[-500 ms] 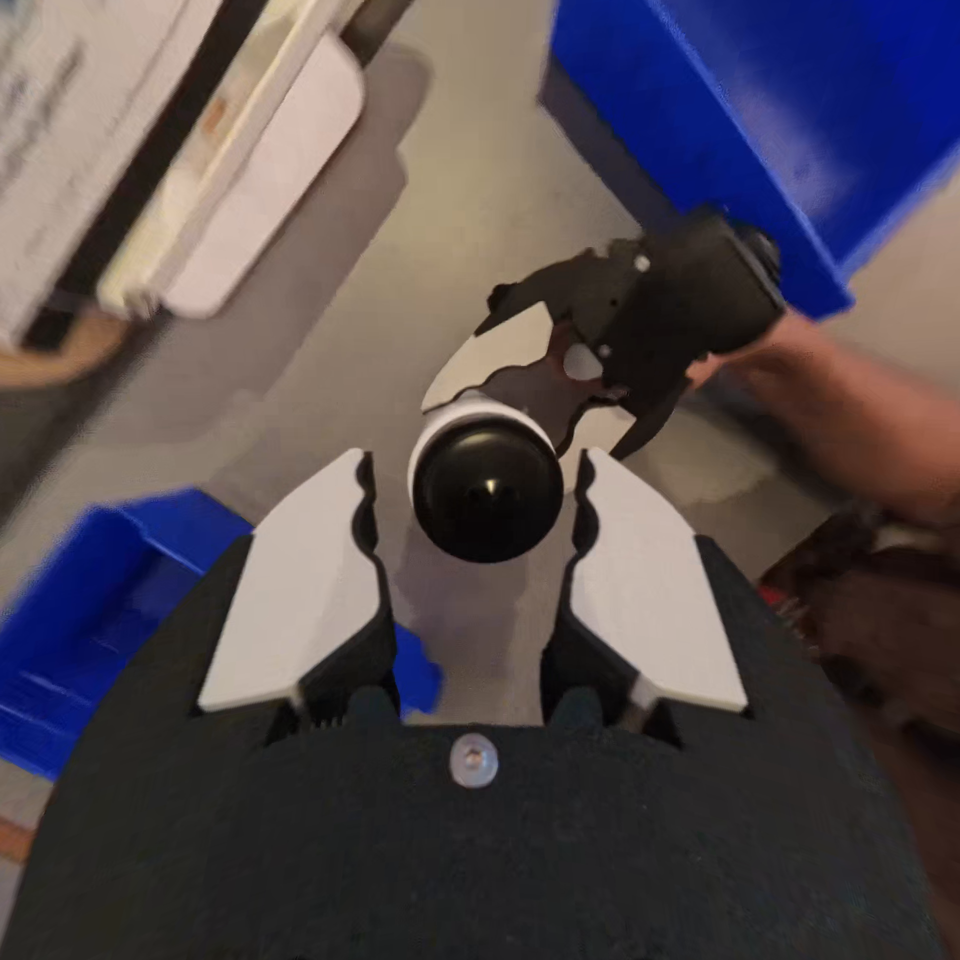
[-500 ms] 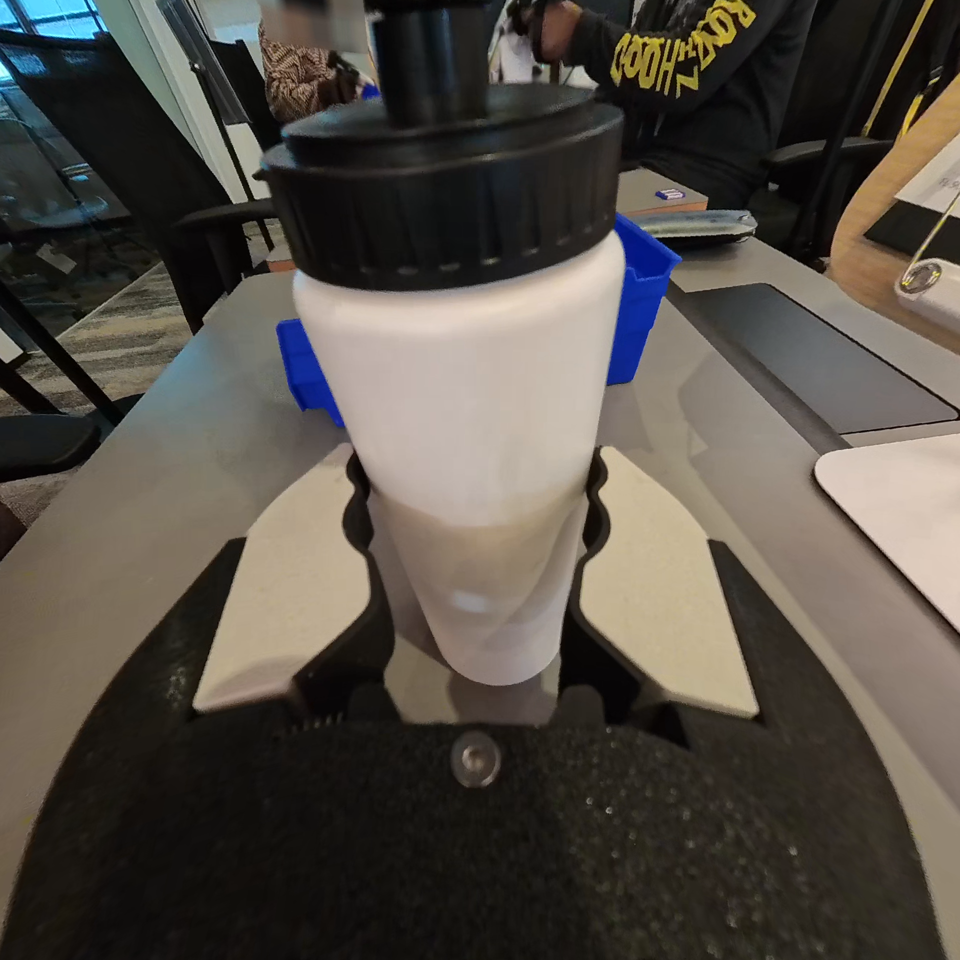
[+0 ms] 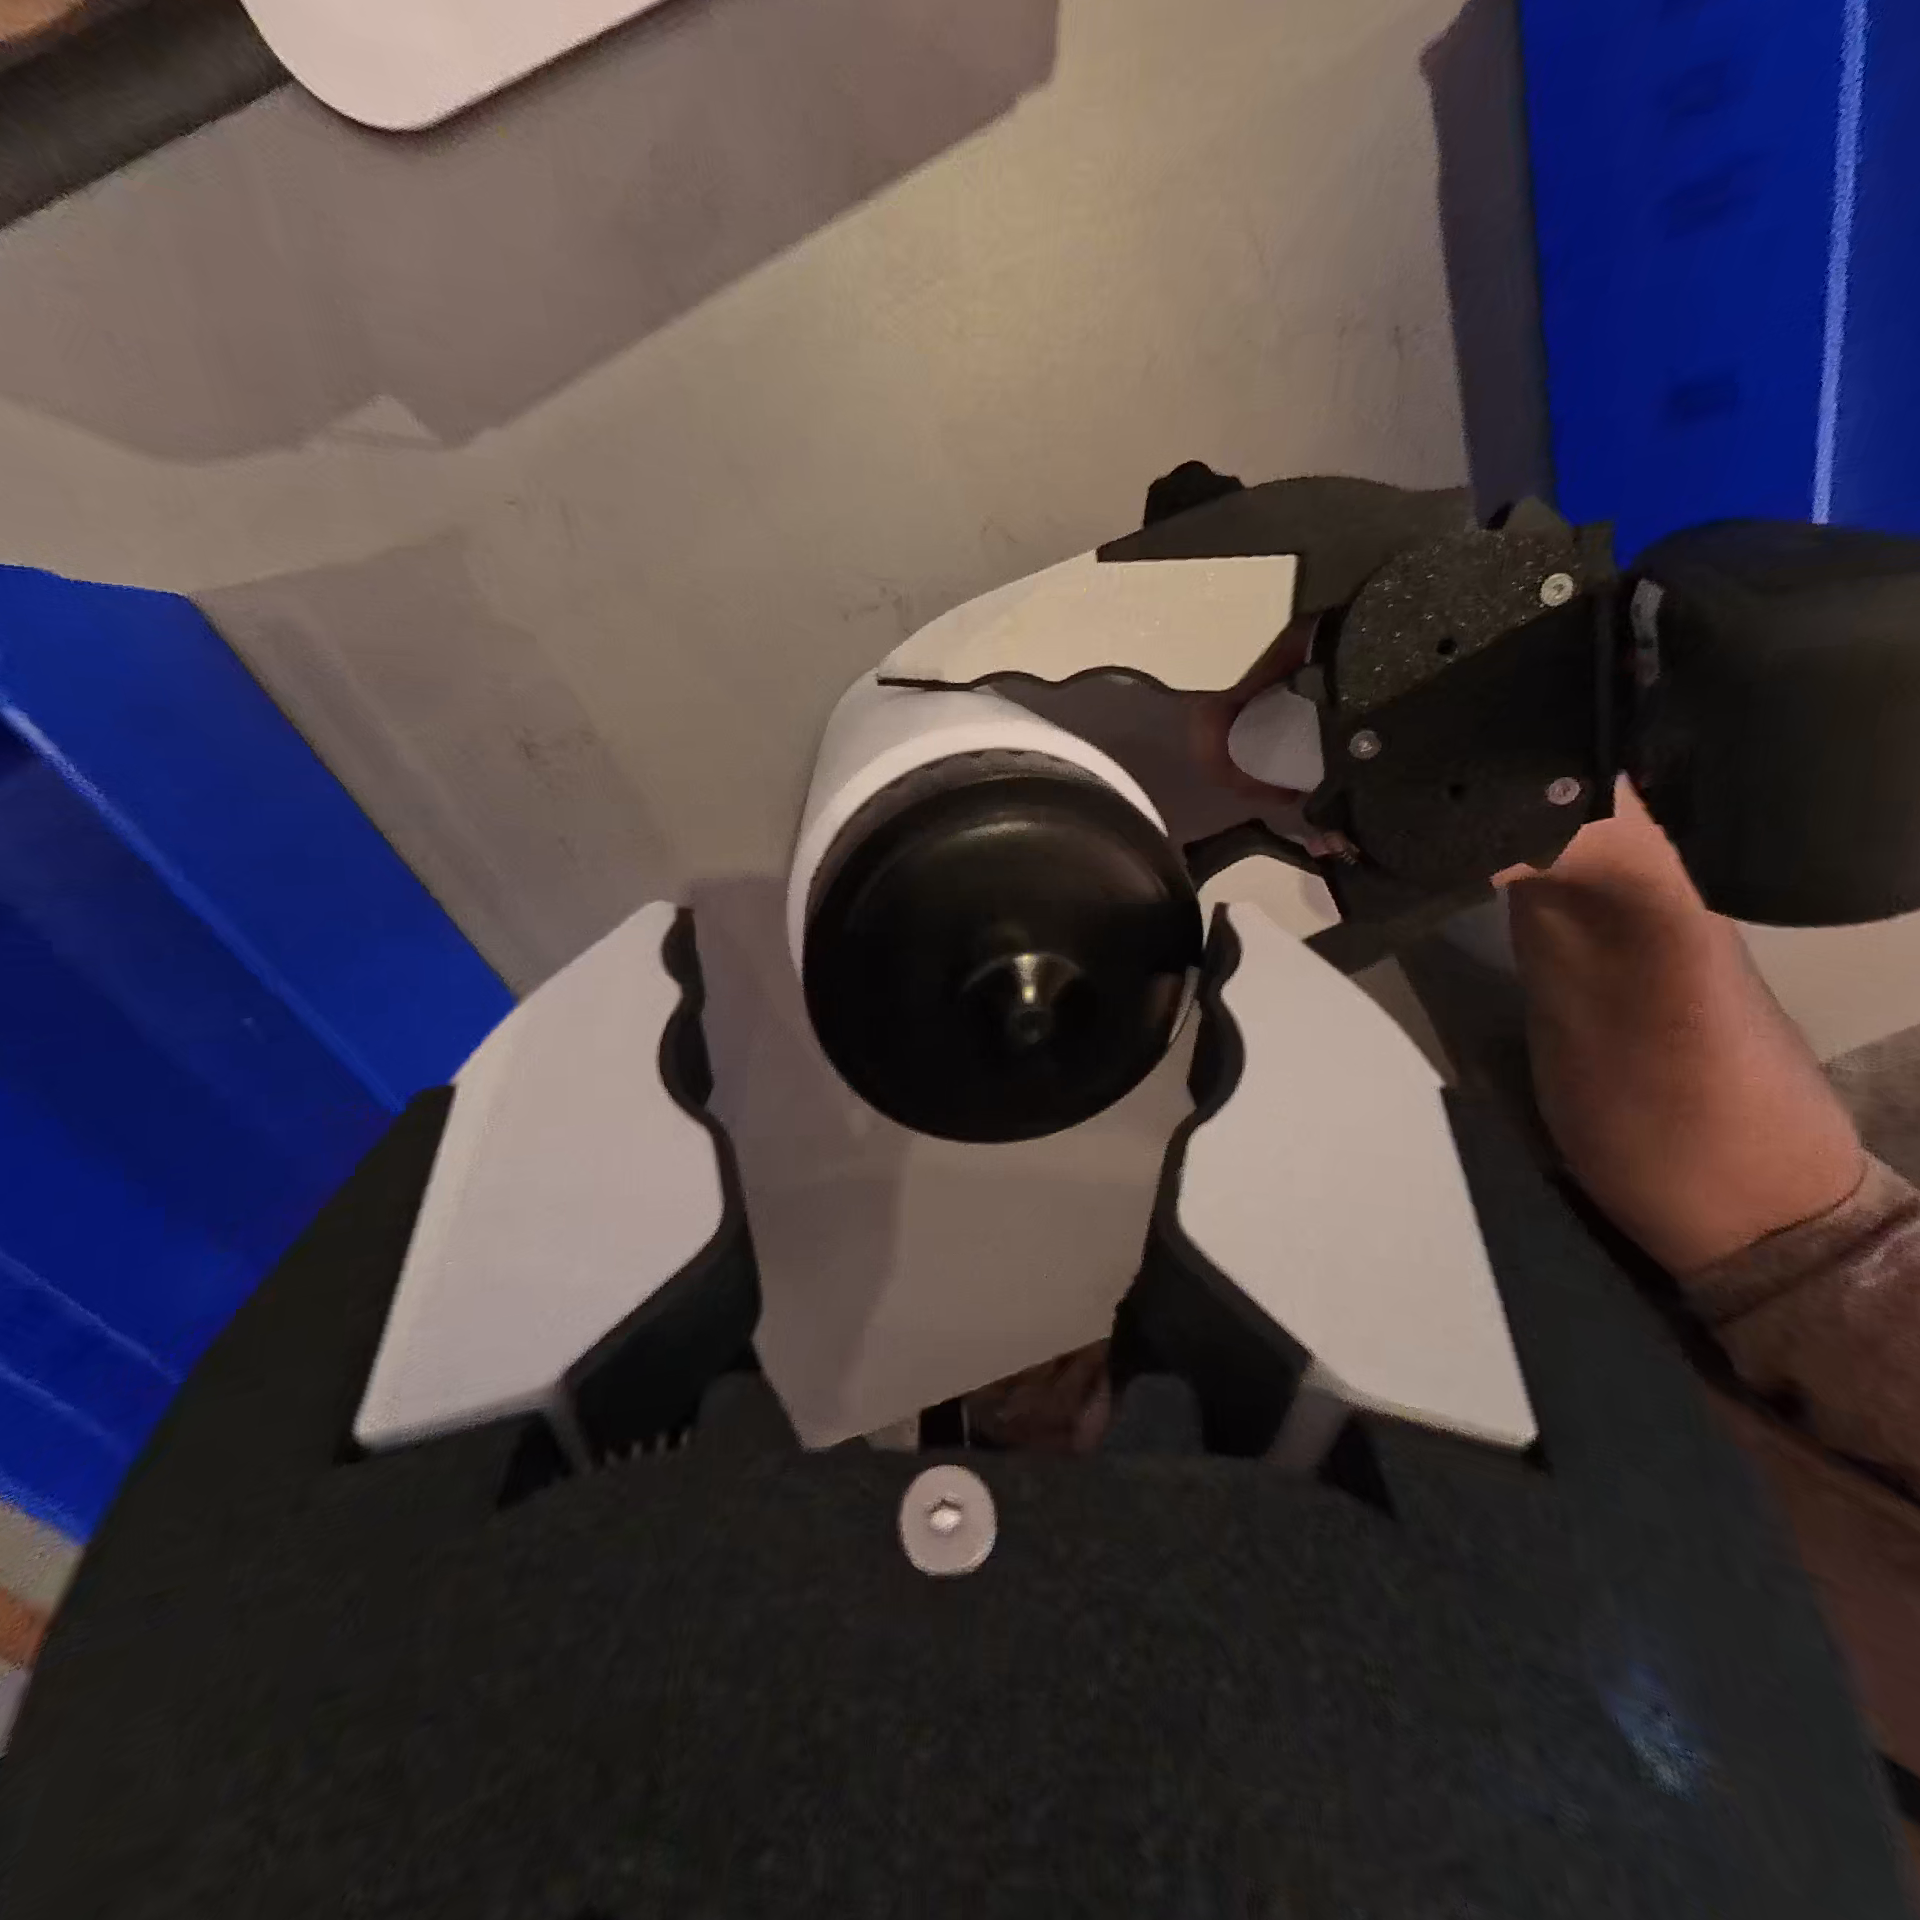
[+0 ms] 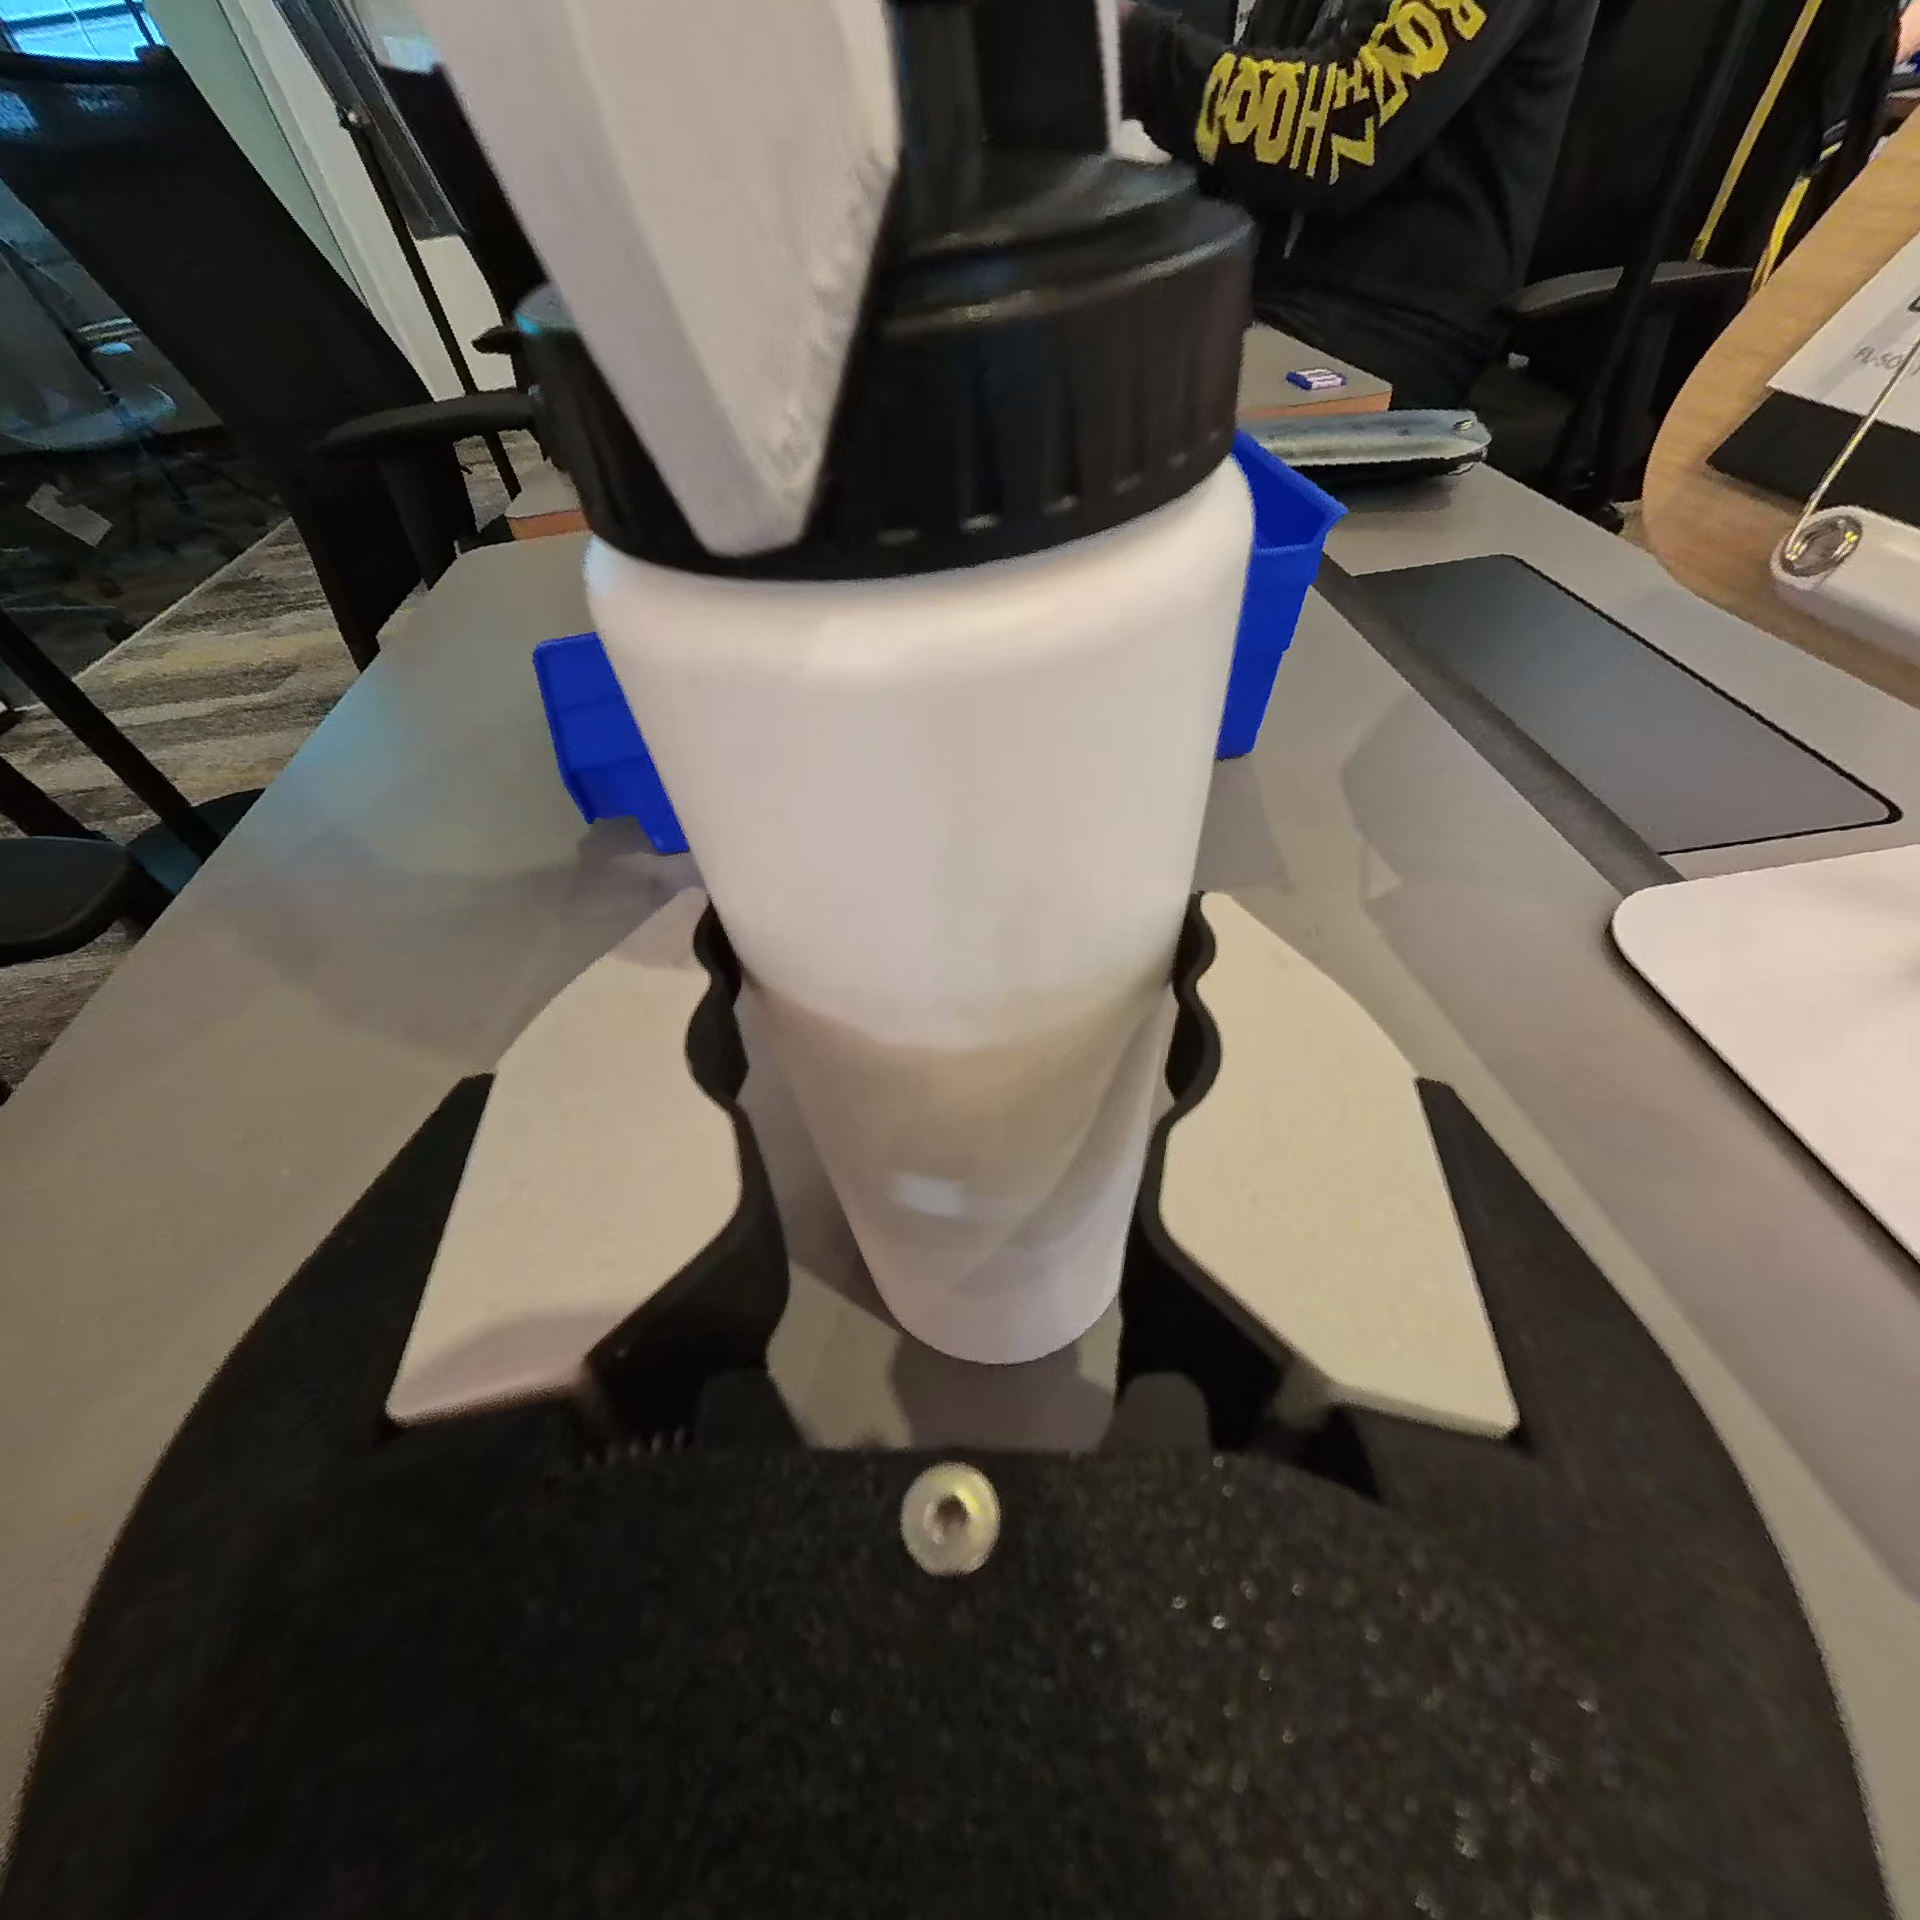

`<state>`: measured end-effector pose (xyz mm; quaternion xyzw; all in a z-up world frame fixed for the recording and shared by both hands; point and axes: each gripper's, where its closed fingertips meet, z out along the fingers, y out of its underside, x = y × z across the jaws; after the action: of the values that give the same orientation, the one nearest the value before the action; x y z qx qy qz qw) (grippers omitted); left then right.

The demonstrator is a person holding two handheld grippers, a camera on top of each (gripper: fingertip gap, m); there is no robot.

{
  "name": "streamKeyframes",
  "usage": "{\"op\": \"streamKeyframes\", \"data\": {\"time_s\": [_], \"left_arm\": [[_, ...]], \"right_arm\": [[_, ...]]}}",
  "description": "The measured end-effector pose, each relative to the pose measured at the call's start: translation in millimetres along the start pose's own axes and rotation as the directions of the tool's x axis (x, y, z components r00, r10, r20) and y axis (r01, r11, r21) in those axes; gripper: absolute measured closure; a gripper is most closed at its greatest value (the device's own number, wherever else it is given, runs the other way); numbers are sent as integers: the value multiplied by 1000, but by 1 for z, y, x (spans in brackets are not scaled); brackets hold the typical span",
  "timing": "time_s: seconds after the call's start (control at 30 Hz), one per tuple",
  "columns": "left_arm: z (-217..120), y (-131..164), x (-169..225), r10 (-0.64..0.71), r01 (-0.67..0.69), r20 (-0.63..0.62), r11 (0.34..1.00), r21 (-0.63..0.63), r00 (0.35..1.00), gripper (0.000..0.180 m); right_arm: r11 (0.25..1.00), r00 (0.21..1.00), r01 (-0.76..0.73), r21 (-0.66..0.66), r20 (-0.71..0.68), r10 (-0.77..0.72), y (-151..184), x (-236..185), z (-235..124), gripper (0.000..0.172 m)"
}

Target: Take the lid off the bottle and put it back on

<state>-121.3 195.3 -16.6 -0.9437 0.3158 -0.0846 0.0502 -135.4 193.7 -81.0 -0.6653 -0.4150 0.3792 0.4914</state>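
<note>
The grey desk (image 4: 312, 883) carries a blue bin (image 4: 597, 727) behind the right hand-held gripper (image 4: 951, 997), which pinches the white bottle (image 4: 935, 779) low on its body. Above, the left hand-held gripper (image 3: 940, 987) is spread around the black lid (image 3: 997, 956), one pad touching its rim.
</note>
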Motion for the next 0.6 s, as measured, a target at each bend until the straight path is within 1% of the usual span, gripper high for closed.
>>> {"op": "streamKeyframes", "data": {"time_s": [0.07, 0.17, 0.27, 0.43, 0.6], "left_arm": [[2, 1, 8, 2, -3, -44, 1000, -13, 999, 104], [1, -1, 10, 104, -104, -14, 994, -31, 994, 106], [1, -1, 11, 174, -174, 2, 983, -65, 985, 108], [1, -3, 10, 299, -300, -20, 951, -80, 954, 109], [1, -2, 9, 412, -415, -45, 907, -78, 910, 108]], "right_arm": [[1000, 1000, 4, 4, 5, -4, 0, 0, 0, 91], [1000, 1000, 11, -5, 8, -11, 1, -1, -2, 91], [1000, 1000, 17, -12, 9, -17, 2, -1, -2, 91], [1000, 1000, 23, -8, 4, -23, 2, 0, -1, 92], [999, 999, 32, -18, -8, -32, 3, 1, -1, 93]]}}
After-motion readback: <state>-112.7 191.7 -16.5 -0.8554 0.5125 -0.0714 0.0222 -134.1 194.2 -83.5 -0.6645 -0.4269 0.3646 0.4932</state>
